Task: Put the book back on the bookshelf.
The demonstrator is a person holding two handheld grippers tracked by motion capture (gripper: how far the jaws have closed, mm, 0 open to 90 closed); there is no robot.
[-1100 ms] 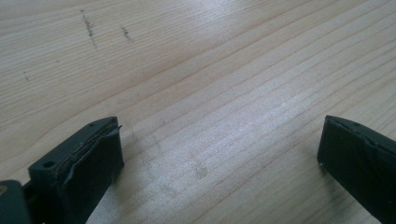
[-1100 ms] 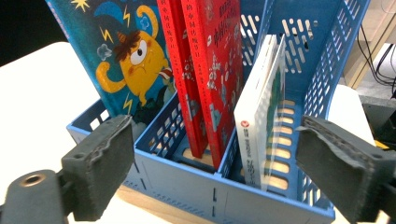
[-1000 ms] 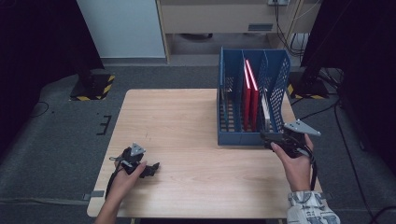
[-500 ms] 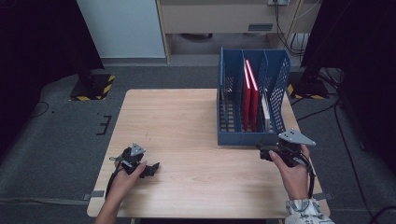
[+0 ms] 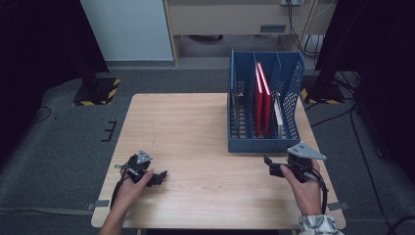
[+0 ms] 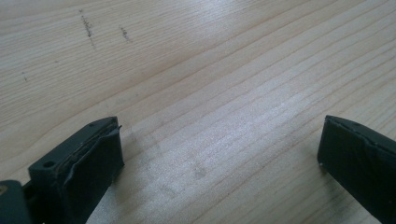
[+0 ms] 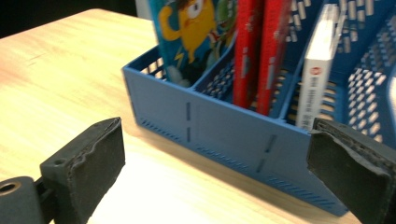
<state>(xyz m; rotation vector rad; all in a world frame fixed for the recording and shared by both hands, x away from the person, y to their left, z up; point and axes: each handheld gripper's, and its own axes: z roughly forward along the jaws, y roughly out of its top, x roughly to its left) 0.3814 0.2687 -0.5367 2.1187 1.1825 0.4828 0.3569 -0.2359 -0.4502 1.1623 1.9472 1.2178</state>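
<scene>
Blue file rack point(image 5: 264, 110) upright at right centre of the high view, holding red books point(image 5: 262, 100). Right gripper point(image 5: 273, 167) lower right, just below the rack, fingers apart and empty. Left gripper point(image 5: 155, 177) lower left on the bench point(image 5: 191, 132), fingers apart, gripping nothing.

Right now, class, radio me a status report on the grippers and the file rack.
Left gripper open, empty, low over bare table. Right gripper open, empty, just short of blue file rack. Books upright inside. Nothing in the way.
</scene>
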